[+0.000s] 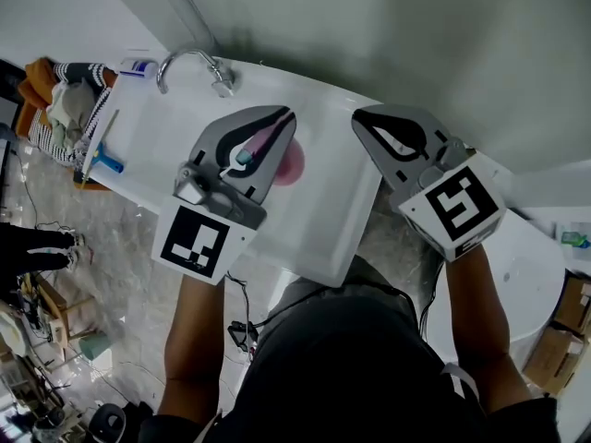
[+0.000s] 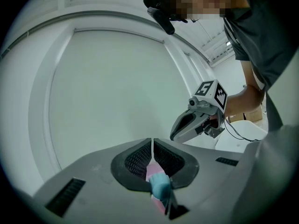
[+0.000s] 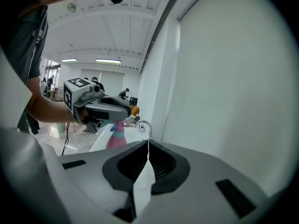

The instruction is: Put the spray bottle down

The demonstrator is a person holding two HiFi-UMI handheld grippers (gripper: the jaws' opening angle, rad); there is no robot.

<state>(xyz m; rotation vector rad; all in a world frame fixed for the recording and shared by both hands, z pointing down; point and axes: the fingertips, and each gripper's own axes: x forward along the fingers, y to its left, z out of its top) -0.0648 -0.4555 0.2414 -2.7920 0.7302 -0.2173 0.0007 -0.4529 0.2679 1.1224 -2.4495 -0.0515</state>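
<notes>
The white sink basin (image 1: 323, 215), bare where it shows, lies directly under the left gripper (image 1: 280, 116). Its fingers are clamped on the neck of the pink spray bottle (image 1: 290, 162), which hangs upright, body down, over the basin. Beside it, the right gripper (image 3: 148, 143) has its fingers pinched on a white wipe (image 3: 142, 183).

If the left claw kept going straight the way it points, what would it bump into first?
Probably the wall. The left claw, gripping the spray bottle, points straight at it, and nothing shows in between. How far off it is, I can't tell.
</notes>
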